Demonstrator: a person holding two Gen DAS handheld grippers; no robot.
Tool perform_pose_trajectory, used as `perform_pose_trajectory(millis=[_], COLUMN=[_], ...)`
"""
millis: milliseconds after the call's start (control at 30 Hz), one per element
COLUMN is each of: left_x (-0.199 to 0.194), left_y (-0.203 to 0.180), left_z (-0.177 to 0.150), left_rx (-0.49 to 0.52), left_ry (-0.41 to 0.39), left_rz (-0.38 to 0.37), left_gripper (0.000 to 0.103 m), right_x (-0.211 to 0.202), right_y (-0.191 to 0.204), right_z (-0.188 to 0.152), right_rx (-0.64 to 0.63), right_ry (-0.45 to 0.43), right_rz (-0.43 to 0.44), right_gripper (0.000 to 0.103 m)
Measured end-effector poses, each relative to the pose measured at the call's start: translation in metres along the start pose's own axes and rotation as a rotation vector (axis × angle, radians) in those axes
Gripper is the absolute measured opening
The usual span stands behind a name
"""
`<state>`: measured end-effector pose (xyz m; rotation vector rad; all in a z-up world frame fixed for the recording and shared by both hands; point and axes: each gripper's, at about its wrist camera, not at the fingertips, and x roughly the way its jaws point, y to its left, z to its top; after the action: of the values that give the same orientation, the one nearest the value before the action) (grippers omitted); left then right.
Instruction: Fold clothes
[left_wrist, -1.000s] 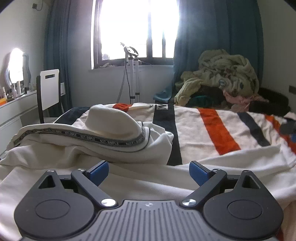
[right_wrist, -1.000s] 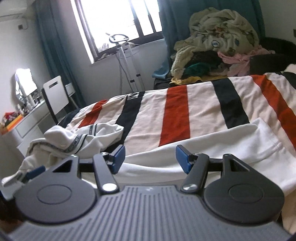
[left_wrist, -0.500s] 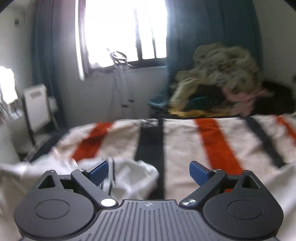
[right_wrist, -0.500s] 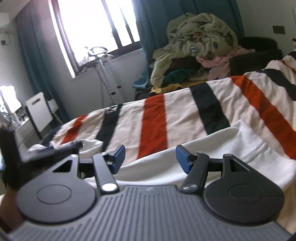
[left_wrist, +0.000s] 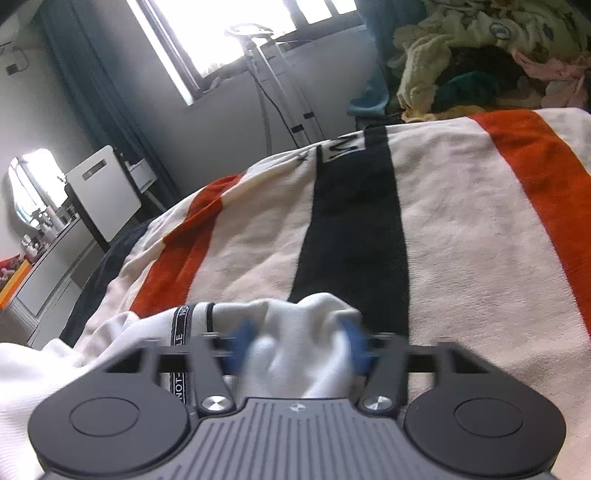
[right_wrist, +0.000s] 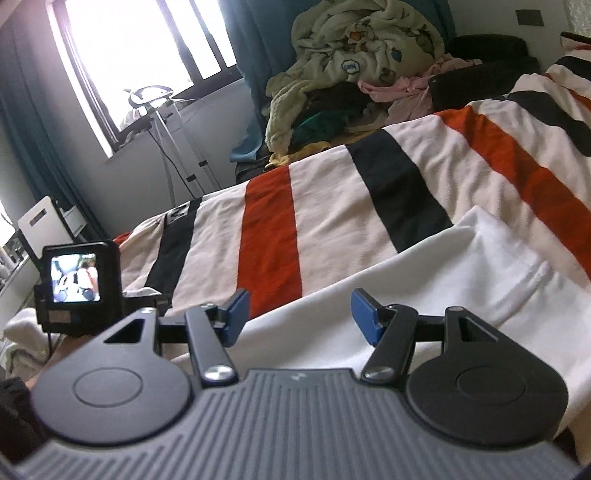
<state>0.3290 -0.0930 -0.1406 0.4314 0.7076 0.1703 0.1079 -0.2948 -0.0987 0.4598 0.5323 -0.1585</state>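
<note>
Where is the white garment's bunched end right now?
Left wrist view, bottom centre: the white garment bunches between the left hand-held gripper pads, over the striped blanket.

1. The left gripper's (left_wrist: 297, 349) blue fingertip pads (left_wrist: 240, 345) are smeared by motion blur; whether they press the bunched white knit garment with black lettered trim (left_wrist: 295, 332) between them cannot be told.
2. That garment runs under the tool body and off the frame's left edge.
3. The small lit screen (right_wrist: 75, 277) left of the right gripper (right_wrist: 299, 314) is too tiny to read.
</note>
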Motion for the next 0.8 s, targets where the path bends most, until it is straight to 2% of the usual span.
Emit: perform_pose_trajectory(millis=[67, 133, 200, 300, 333, 433, 500, 600, 633, 700, 733, 767, 800], left_x=[0.001, -0.003, -0.019, -0.054, -0.069, -0.123, -0.151, -0.16, -0.158, -0.15, -0.144, -0.137, -0.131], left_y=[0.002, 0.006, 0.017, 0.046, 0.055, 0.086, 0.095, 0.088, 0.081, 0.068, 0.063, 0.059, 0.056], left_z=[0.006, 0.013, 0.025, 0.053, 0.062, 0.08, 0.084, 0.075, 0.067, 0.05, 0.042, 0.033, 0.025], left_rx=[-0.002, -0.012, -0.036, -0.121, -0.134, -0.188, -0.206, -0.186, -0.175, -0.165, -0.178, -0.191, -0.203], left_ry=[0.016, 0.017, -0.033, -0.155, -0.211, -0.452, -0.534, -0.525, -0.517, -0.485, -0.461, -0.436, -0.402], left_rz=[-0.015, -0.041, -0.061, -0.153, -0.182, -0.351, -0.424, -0.535, -0.55, -0.554, -0.552, -0.559, -0.559], left_gripper=[0.011, 0.008, 0.008, 0.007, 0.007, 0.007, 0.008, 0.009, 0.011, 0.023, 0.026, 0.033, 0.045], right_x=[0.003, 0.004, 0.003, 0.004, 0.004, 0.004, 0.003, 0.002, 0.001, 0.001, 0.002, 0.003, 0.004], right_y=[-0.001, -0.002, -0.004, -0.004, -0.004, -0.002, -0.002, -0.002, -0.003, -0.005, -0.006, -0.008, -0.009], right_z=[0.0, -0.001, -0.001, -0.002, -0.002, -0.003, -0.003, -0.001, -0.001, -0.001, -0.002, -0.002, -0.003], right_rx=[0.005, 0.018, 0.028, 0.034, 0.034, 0.033, 0.03, 0.029, 0.028, 0.03, 0.032, 0.034, 0.037], right_ry=[0.009, 0.015, 0.012, 0.006, 0.008, 0.009, 0.002, -0.012, -0.017, -0.024, -0.022, -0.02, -0.015], right_rz=[0.008, 0.018, 0.026, 0.033, 0.035, 0.037, 0.034, 0.021, 0.012, -0.003, -0.012, -0.022, -0.03], right_gripper=[0.063, 0.063, 0.063, 0.063, 0.064, 0.063, 0.063, 0.063, 0.063, 0.063, 0.064, 0.064, 0.064])
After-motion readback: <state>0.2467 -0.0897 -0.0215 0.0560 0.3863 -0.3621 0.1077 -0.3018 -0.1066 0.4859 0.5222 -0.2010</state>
